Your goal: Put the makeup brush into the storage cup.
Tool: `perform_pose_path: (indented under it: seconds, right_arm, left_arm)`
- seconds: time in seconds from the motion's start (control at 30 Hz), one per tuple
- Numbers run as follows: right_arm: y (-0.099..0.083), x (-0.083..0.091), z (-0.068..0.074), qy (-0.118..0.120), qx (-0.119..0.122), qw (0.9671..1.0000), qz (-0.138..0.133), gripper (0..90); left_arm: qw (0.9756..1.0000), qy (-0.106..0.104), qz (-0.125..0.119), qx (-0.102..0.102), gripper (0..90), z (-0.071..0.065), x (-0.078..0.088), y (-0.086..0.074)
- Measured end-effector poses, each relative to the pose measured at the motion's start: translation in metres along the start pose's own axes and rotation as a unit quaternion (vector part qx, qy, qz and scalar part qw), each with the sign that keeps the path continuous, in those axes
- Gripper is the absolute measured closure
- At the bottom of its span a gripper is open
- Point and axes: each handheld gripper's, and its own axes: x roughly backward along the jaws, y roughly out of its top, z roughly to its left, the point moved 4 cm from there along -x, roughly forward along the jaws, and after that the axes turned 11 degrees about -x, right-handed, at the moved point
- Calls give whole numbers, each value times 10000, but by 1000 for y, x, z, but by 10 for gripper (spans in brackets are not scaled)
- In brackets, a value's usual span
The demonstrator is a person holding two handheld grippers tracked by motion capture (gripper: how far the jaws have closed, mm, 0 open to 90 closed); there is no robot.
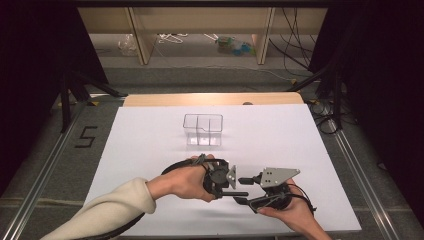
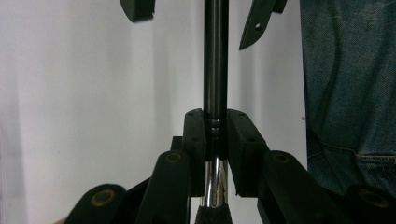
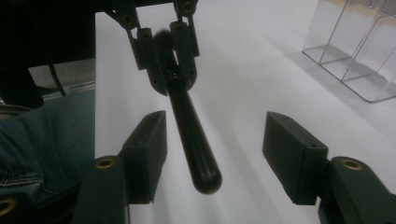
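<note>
While the brush hangs level above the white table, near its 6 o'clock edge, my left gripper is clamped on the ferrule end, bristles toward that hand. Black handle points into my right gripper, jaws apart with the handle between them, pads not touching yet. For a clean handover I'd centre the handle, since it sits nearer the left pad, close fully, then release the left. Clear divided box stands at 12 o'clock from the hands, well apart. Blue jeans show beyond the table edge.
</note>
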Motion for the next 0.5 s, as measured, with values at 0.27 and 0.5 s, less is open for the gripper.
perform_pose_path:
  seconds: [0.27,0.5]
  right_arm:
    - [-1,-2,3,122,143,9998,108,568]
    - [0,-2,5,270,180,9993,163,649]
  left_arm:
    - [9999,44,-8,-130,779,0,1,5]
    - [9996,72,30,-284,779,0,1,7]
